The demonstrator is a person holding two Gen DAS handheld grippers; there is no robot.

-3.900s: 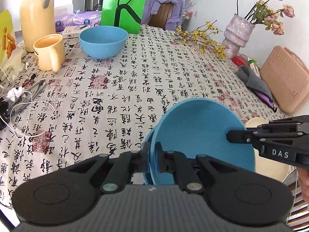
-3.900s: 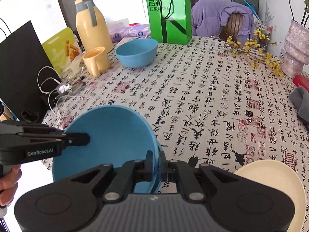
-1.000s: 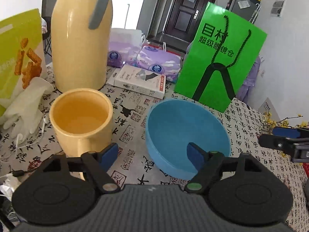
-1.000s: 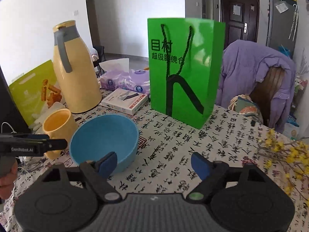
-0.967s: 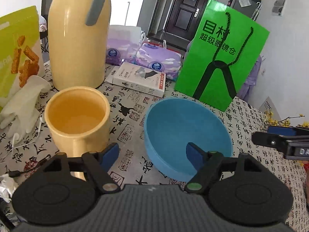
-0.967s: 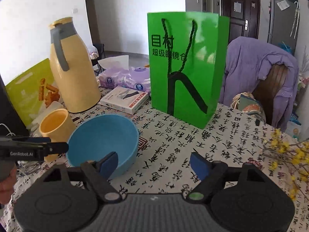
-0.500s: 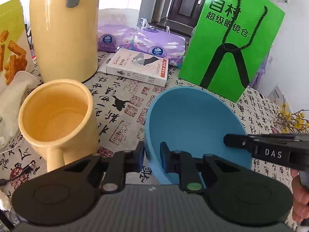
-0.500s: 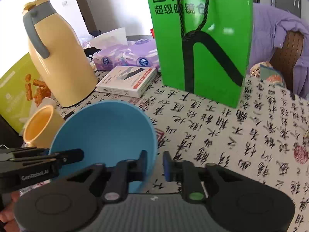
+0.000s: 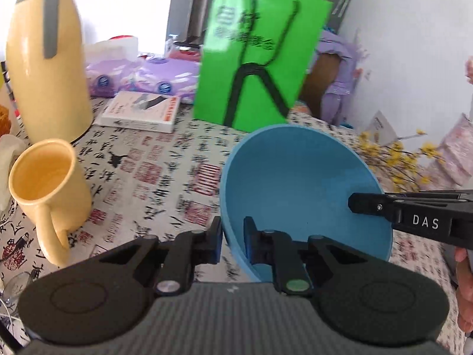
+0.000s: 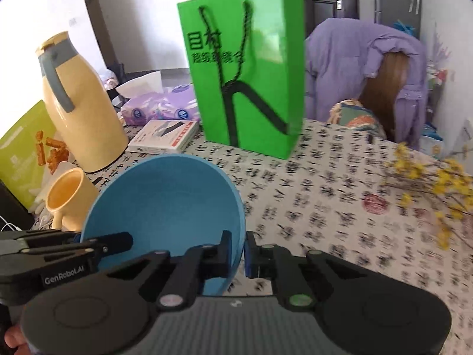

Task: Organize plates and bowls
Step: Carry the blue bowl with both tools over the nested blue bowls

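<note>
Evidently the blue bowl (image 9: pixel 307 189), tilted above the near tablecloth (image 9: pixel 165 177) right of the yellow mug (image 9: pixel 50 189), was clamped at opposite rim edges by left gripper (image 9: pixel 232 238) and right gripper (image 10: pixel 238 251), and appeared light, rigid, smooth-walled, likely slippery.

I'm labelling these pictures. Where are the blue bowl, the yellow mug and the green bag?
blue bowl (image 9: pixel 301 183), left wrist view, inner wall.
yellow mug (image 9: pixel 63 198), left wrist view, outer side below the rim.
green bag (image 10: pixel 266 71), right wrist view, front face.

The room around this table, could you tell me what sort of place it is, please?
Most likely a lived-in home dining room: a calligraphy-print tablecloth, a yellow thermos jug beside a mug, and a purple garment over a chair.
</note>
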